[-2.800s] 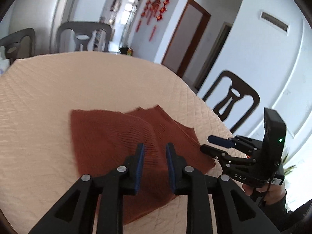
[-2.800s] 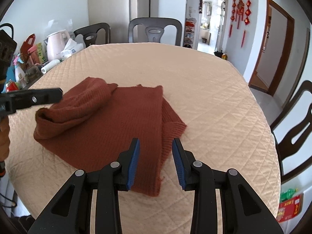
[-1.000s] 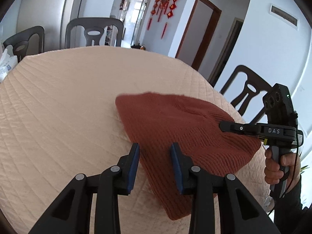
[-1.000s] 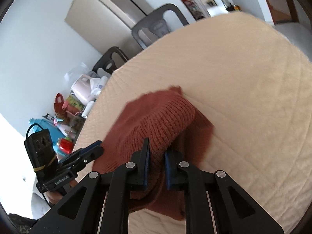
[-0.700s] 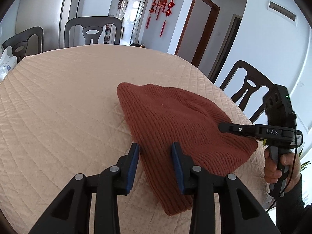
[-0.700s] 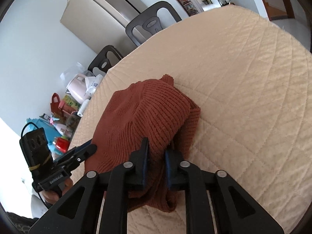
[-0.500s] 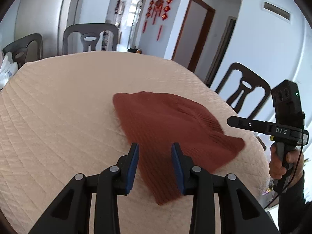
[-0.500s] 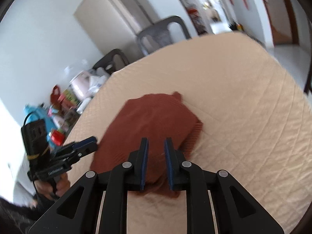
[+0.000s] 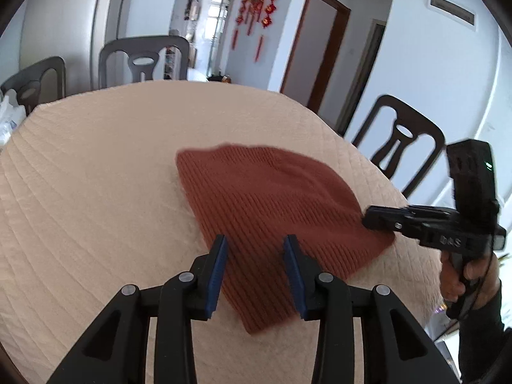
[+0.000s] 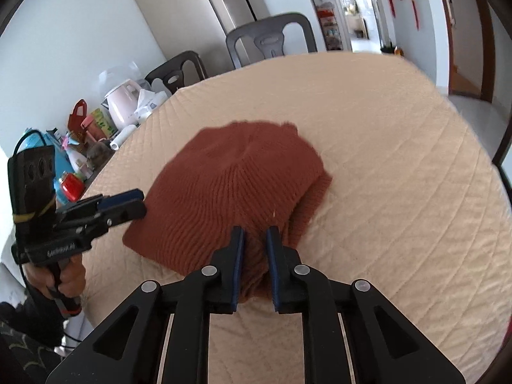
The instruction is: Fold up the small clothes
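Observation:
A rust-brown knit garment (image 9: 262, 198) (image 10: 236, 185) lies folded into a compact, rounded shape on the quilted beige table cover (image 9: 96, 176) (image 10: 400, 160). My left gripper (image 9: 256, 249) (image 10: 134, 204) hovers open over the garment's left near edge. Its jaws are opening a little, and the cloth lies under the gap without being pinched. My right gripper (image 10: 255, 249) (image 9: 368, 217) hangs over the garment's right near edge. Its jaws stand narrowly apart and are closing. Cloth shows through the slit, but the pads do not press it.
Dark chairs (image 9: 144, 60) (image 9: 403, 147) (image 10: 268, 38) ring the table. A pink kettle (image 10: 123, 102), bottles and packets (image 10: 73, 179) crowd a counter past the table's left edge. The person's hands (image 9: 460, 278) (image 10: 64, 275) grip the handles.
My right gripper, earlier shut on the cloth and carrying a fold over, has let it go and lifted slightly. The garment has settled flat. My left gripper has hardly moved.

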Motion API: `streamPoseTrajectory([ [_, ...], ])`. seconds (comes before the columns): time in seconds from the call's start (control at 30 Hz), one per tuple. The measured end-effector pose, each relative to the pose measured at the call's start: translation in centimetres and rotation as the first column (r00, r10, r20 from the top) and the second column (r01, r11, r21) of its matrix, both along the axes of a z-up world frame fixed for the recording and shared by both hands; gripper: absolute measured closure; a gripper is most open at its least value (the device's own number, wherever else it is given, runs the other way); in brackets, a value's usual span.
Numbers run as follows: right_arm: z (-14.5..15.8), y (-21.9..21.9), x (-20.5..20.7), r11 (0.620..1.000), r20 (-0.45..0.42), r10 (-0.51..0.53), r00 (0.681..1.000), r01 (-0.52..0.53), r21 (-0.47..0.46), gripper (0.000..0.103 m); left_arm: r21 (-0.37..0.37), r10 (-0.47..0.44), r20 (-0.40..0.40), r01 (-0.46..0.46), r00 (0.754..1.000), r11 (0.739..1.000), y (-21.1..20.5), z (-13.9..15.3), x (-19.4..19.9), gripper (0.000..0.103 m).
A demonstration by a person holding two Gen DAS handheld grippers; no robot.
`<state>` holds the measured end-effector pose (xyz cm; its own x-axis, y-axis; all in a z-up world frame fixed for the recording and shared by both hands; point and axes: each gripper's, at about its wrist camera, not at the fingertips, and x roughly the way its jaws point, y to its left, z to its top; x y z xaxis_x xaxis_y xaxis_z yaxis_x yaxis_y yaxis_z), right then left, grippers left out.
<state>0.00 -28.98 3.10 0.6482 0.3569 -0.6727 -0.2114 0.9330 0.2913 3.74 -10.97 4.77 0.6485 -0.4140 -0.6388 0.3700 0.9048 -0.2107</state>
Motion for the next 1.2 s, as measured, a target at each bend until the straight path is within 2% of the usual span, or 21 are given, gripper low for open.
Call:
streamPoseTrajectory([
  [0.13, 0.9, 0.2, 2.1, 0.999, 0.046, -0.039, 0.998, 0.039, -0.002, 0.087, 0.015, 0.028, 0.009, -0.028, 1.0, 0.999, -0.9, 0.2, 2.9, 0.063],
  [0.27, -1.7, -0.4, 6.0, 0.997, -0.035, -0.08, 0.996, 0.08, -0.019, 0.087, 0.047, 0.042, -0.038, -0.04, 0.998, 0.998, -1.6, -1.9, 5.3, 0.063],
  [0.3, -1.9, -0.6, 6.2, 0.997, -0.024, -0.074, 0.997, 0.074, 0.002, 0.087, 0.039, 0.046, -0.038, -0.044, 0.998, 0.998, -1.5, -2.2, 5.4, 0.061],
  [0.47, -1.8, -1.3, 5.8, 0.997, -0.026, -0.077, 0.997, 0.077, 0.025, 0.087, 0.029, 0.042, -0.036, -0.041, 0.998, 0.999, -1.3, -2.3, 5.0, 0.061],
  [0.57, -0.5, -0.8, 4.3, 0.997, -0.002, -0.081, 0.997, 0.081, -0.007, 0.086, 0.015, 0.045, -0.026, -0.044, 0.999, 0.999, -0.7, -1.5, 3.8, 0.062],
  [0.73, 1.1, 0.9, 1.0, 0.999, 0.052, -0.004, 0.999, 0.007, -0.045, 0.086, 0.015, 0.022, -0.01, -0.022, 1.0, 1.0, 0.4, -0.7, 0.5, 0.062],
  [0.83, 0.6, 1.7, -0.3, 0.996, 0.039, 0.033, 0.999, -0.03, -0.081, 0.086, 0.01, 0.015, -0.012, -0.015, 1.0, 1.0, 0.8, -1.0, -1.0, 0.062],
  [0.93, -1.3, 1.8, -0.2, 0.992, -0.003, 0.032, 0.999, -0.032, -0.125, 0.086, 0.0, 0.018, -0.038, -0.018, 0.999, 1.0, 0.9, -1.9, -1.0, 0.061],
  [0.97, -1.6, 1.4, -0.2, 0.995, 0.005, 0.027, 1.0, -0.026, -0.097, 0.086, -0.009, 0.02, -0.045, -0.02, 0.999, 1.0, 1.0, -2.2, -0.8, 0.061],
  [1.1, -1.1, 1.4, -0.1, 0.995, -0.002, 0.014, 1.0, -0.014, -0.102, 0.086, -0.011, 0.026, -0.046, -0.026, 0.999, 1.0, 0.9, -1.9, -0.6, 0.06],
  [1.2, 0.0, 1.7, -0.2, 0.994, 0.034, 0.011, 0.999, -0.007, -0.106, 0.086, -0.008, 0.045, -0.023, -0.045, 0.999, 0.999, 1.1, -1.0, -0.1, 0.06],
])
